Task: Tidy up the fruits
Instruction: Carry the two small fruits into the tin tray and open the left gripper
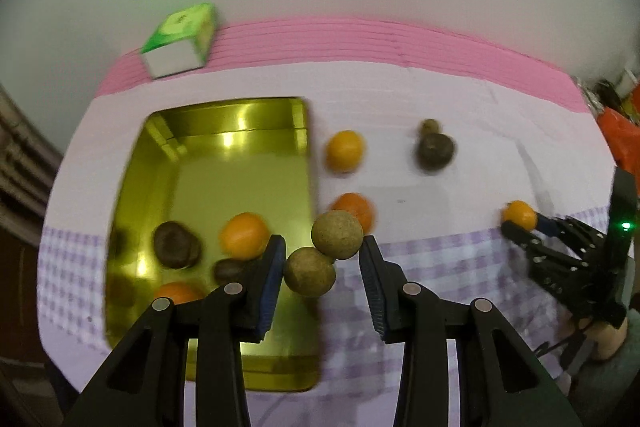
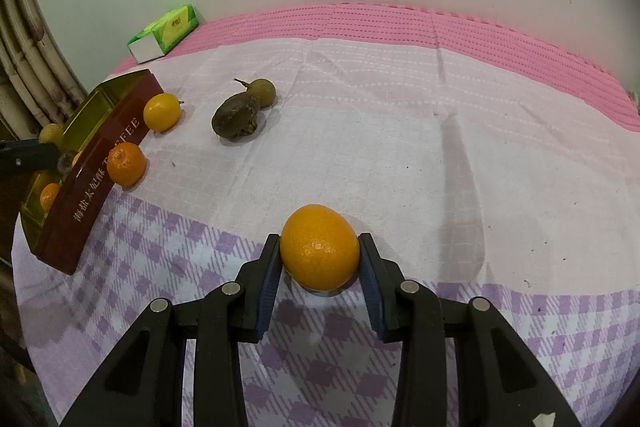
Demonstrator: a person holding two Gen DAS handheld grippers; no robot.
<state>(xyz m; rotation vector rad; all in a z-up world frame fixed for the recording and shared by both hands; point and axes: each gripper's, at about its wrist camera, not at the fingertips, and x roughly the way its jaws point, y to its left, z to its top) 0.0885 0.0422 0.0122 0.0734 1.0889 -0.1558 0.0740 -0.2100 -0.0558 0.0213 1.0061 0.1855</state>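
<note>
Between right gripper (image 2: 319,259) jaws, orange (image 2: 319,247), clamped

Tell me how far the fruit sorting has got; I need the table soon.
Done: several fruits lie in the gold tin. In hand: the left gripper holds a tan pair of fruits; the right gripper grips an orange. Left: two oranges beside the tin, and brown fruits.

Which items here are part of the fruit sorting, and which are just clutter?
Part of the job:
- gold tin, fruit already inside
- pair of brown-green fruits in the left gripper
- orange in the right gripper
- two loose oranges beside the tin
- dark fruit pair on the cloth

Lying about:
- green box
- checked cloth
</note>
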